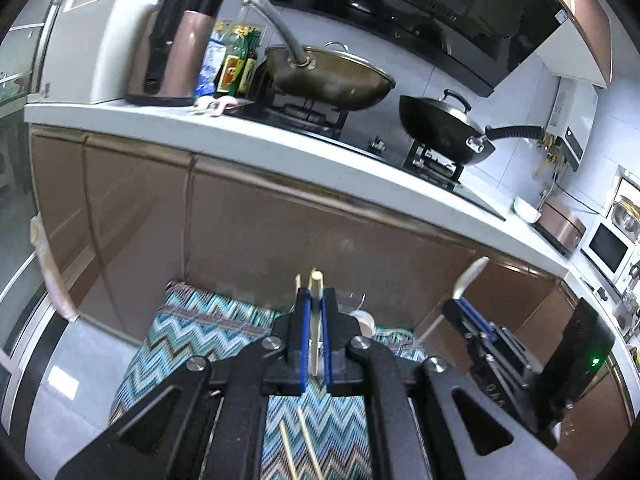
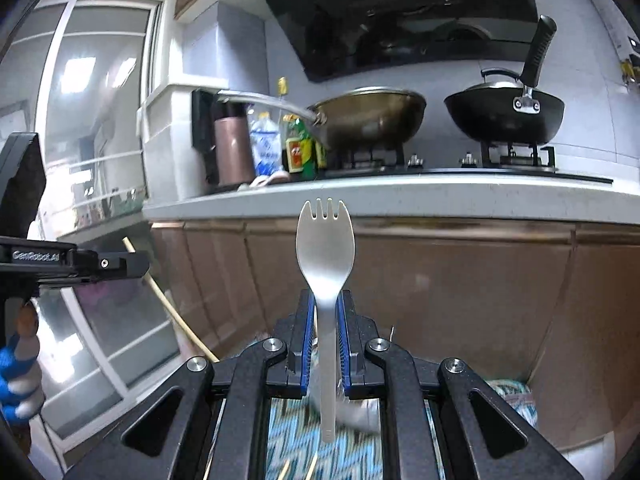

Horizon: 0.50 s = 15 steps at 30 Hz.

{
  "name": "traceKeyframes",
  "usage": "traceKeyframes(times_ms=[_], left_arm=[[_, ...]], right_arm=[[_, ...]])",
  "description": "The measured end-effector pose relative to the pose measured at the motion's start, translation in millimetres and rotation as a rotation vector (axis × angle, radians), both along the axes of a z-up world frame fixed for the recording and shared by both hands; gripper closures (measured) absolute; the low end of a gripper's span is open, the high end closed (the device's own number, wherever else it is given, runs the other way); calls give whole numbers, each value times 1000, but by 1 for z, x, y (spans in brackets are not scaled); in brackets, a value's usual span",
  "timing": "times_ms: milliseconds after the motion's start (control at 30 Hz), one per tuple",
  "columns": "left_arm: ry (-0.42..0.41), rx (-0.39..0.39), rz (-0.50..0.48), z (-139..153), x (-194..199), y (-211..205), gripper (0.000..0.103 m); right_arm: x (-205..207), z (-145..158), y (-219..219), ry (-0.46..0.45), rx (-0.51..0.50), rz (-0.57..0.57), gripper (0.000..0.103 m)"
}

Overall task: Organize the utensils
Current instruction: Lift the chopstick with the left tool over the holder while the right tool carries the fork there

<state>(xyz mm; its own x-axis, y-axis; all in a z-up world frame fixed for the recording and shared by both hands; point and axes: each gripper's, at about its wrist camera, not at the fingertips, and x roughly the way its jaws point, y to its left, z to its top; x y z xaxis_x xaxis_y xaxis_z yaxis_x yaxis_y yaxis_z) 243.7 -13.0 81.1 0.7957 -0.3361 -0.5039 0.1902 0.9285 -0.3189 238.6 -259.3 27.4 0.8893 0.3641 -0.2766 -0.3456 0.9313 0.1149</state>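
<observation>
My left gripper (image 1: 315,300) is shut on a pair of pale wooden chopsticks (image 1: 316,312), held upright above a zigzag-patterned cloth (image 1: 208,328). My right gripper (image 2: 325,308) is shut on a metal spork (image 2: 325,256), tines up. In the left wrist view the right gripper (image 1: 466,312) shows at the right with the spork (image 1: 468,278). In the right wrist view the left gripper (image 2: 120,264) shows at the left with the chopsticks (image 2: 168,304) slanting down. More chopsticks (image 1: 300,444) lie on the cloth. A white cup (image 1: 364,320) stands behind the left gripper, mostly hidden.
A white counter (image 1: 224,136) with brown cabinet doors (image 1: 280,232) runs ahead. On it stand a brass wok (image 1: 332,76), a black wok (image 1: 444,128), a pink kettle (image 1: 176,44) and bottles (image 1: 236,64). A glass door (image 2: 92,120) is at the left.
</observation>
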Motion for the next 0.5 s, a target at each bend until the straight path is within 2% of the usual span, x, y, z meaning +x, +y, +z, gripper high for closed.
traceKeyframes(times_ms=[233,500], left_arm=[[-17,70,-15,-17,52,-42,98],[1,145,-11,-69,106,-81,98]], right_arm=[[59,-11,7,-27,-18,-27,91],[102,-54,13,-5,-66,-38,91]])
